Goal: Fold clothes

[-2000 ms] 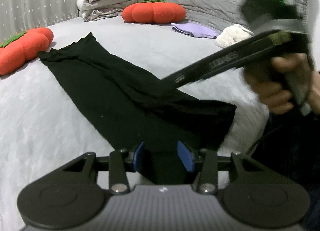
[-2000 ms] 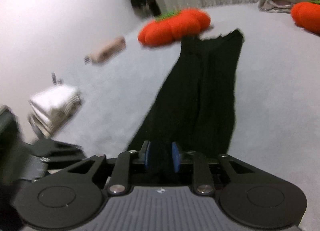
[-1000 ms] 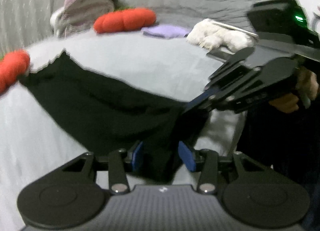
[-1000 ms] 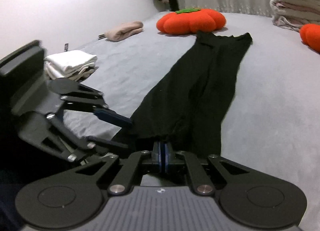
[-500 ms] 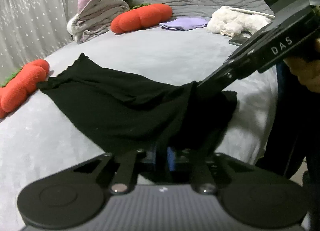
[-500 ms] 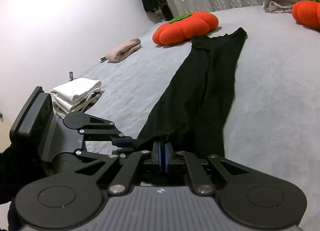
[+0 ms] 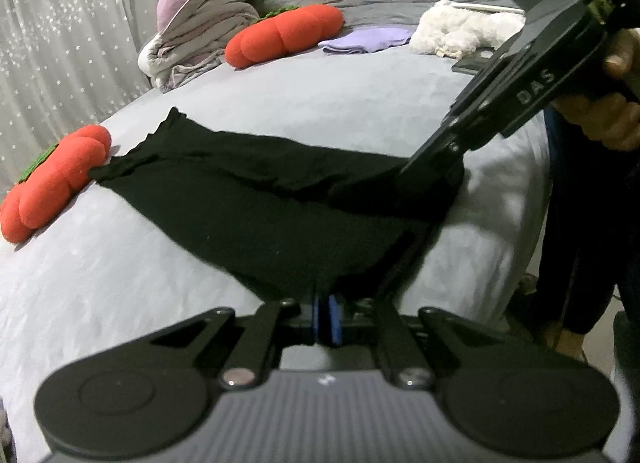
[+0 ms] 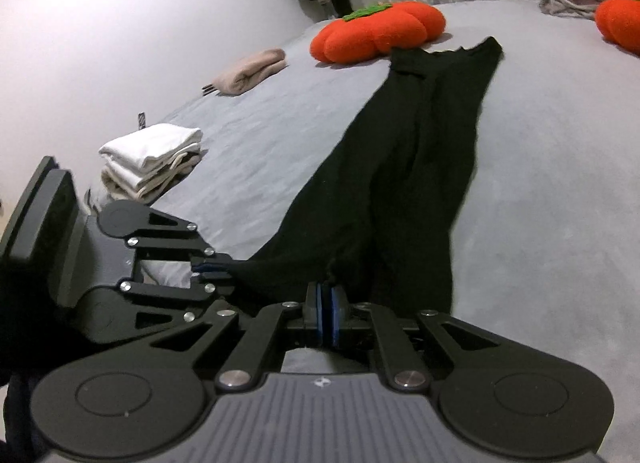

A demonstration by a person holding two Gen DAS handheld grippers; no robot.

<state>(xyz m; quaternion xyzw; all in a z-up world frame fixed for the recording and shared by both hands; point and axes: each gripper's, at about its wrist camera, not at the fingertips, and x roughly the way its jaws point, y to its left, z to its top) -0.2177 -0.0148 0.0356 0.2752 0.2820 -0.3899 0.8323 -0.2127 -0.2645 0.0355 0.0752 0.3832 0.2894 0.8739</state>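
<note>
A long black garment [image 7: 248,191] [image 8: 404,167] lies stretched along the grey bed, its far end by an orange pumpkin cushion. My left gripper [image 7: 327,317] is shut on the garment's near corner, the cloth pinched between its blue pads. In the right wrist view that same left gripper [image 8: 206,269] shows at the left, clamped on the hem. My right gripper [image 8: 327,313] is shut on the near hem a little further right; the left wrist view has the right gripper [image 7: 404,179] coming in from the upper right, held by a hand [image 7: 600,119]. The hem is lifted off the bed between both grips.
Two orange pumpkin cushions [image 7: 56,187] [image 7: 284,39] sit on the bed [image 7: 320,111]. Folded stacks: white [image 8: 152,163], beige roll [image 8: 248,71], lilac [image 7: 368,41], grey-pink pile [image 7: 200,39]. A fluffy white item [image 7: 460,31] lies far right. The bed edge drops off at the right.
My left gripper closed from open onto the garment's near corner and dipped slightly. The right gripper stayed shut on the hem. The near end of the garment now hangs lifted between both.
</note>
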